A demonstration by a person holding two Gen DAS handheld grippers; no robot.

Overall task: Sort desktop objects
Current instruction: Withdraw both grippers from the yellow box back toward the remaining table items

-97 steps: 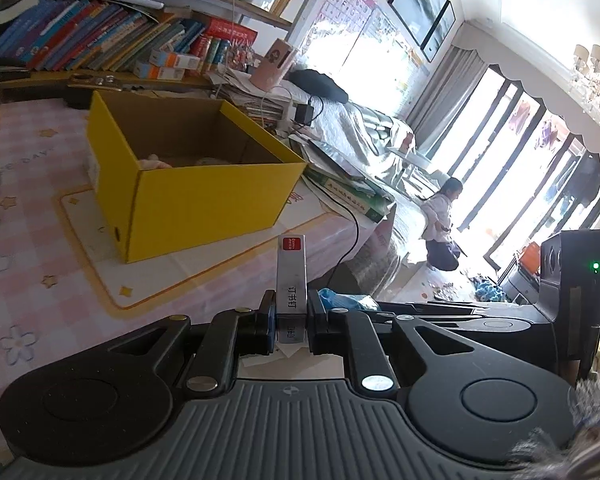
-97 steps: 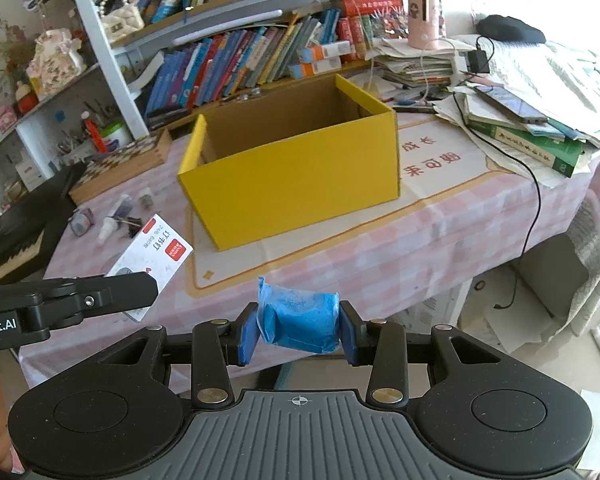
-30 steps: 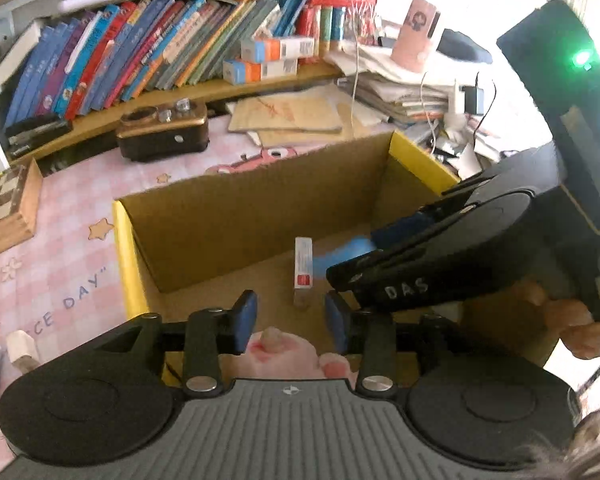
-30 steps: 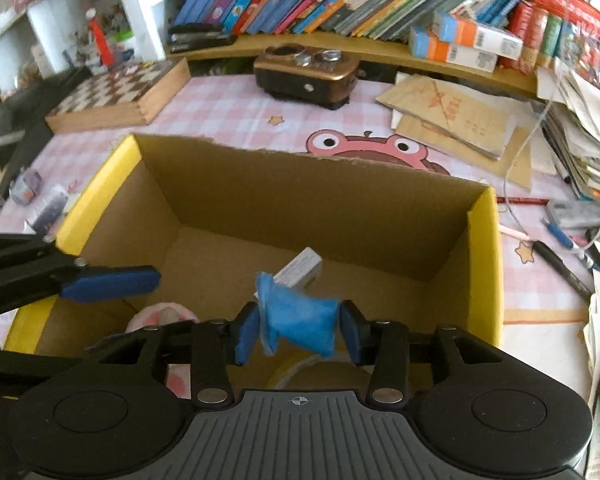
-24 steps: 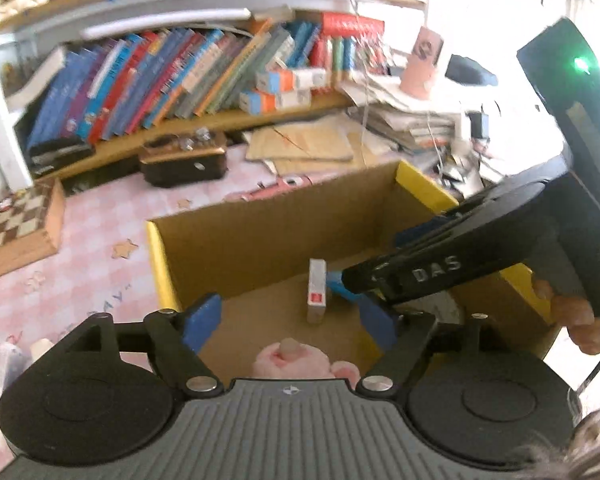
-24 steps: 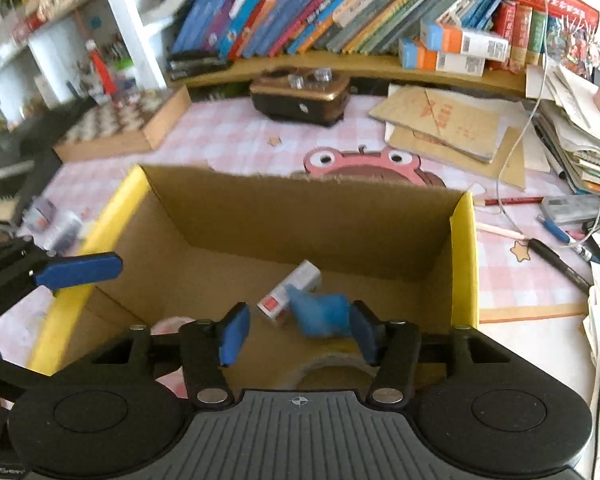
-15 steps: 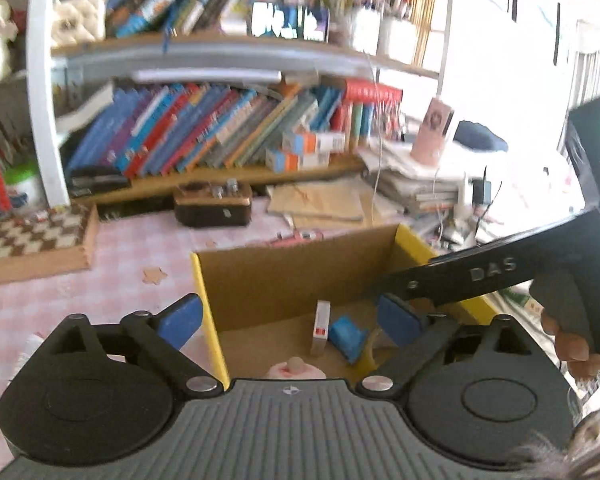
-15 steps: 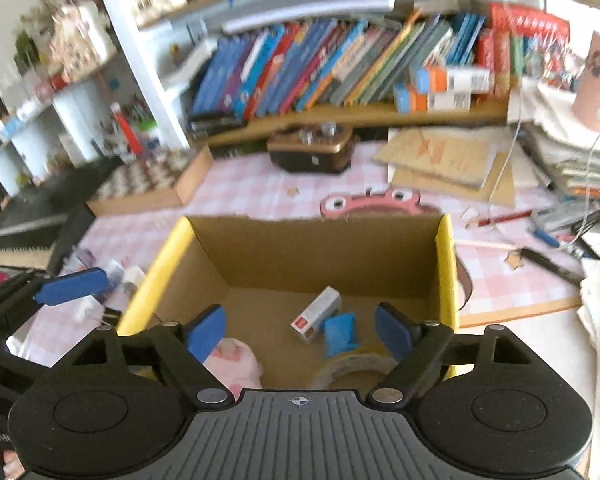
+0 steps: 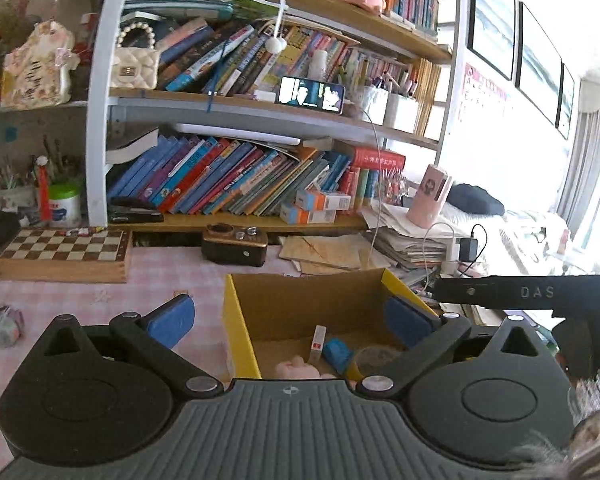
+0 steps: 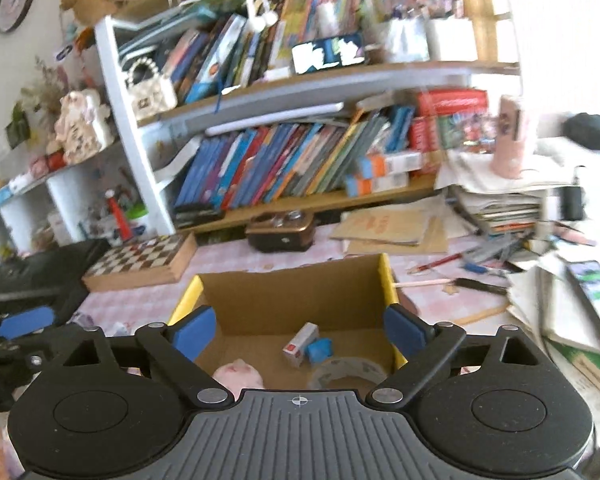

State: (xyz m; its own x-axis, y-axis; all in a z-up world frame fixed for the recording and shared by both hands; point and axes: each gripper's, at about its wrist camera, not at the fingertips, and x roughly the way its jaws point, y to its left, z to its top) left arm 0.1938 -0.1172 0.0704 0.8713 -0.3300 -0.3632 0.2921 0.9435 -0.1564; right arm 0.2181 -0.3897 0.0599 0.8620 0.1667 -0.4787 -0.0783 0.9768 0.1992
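Note:
A yellow cardboard box [image 9: 236, 328] [image 10: 388, 280] stands on the pink checked table. Inside it lie a small white-and-red staple box [image 9: 317, 343] [image 10: 299, 339], a blue packet [image 9: 338, 354] [image 10: 319, 349], a pink soft toy [image 9: 296, 369] [image 10: 238, 374] and a tape roll [image 10: 346, 368]. My left gripper [image 9: 290, 318] is open and empty, raised above the box's near side. My right gripper [image 10: 300, 330] is open and empty, also above the box. The right gripper's arm [image 9: 520, 292] crosses the left wrist view at right.
A chessboard box [image 9: 64, 254] [image 10: 144, 262] and a brown case [image 9: 235, 245] [image 10: 282, 232] sit behind the box. Bookshelves rise at the back. Paper stacks, pens and a phone [image 10: 592, 282] lie to the right. A small wrapped object [image 9: 7, 322] lies at far left.
Both grippers carried the staple box and blue packet over the yellow box, opened and dropped them inside. Since then both have pulled back and up, jaws wide open.

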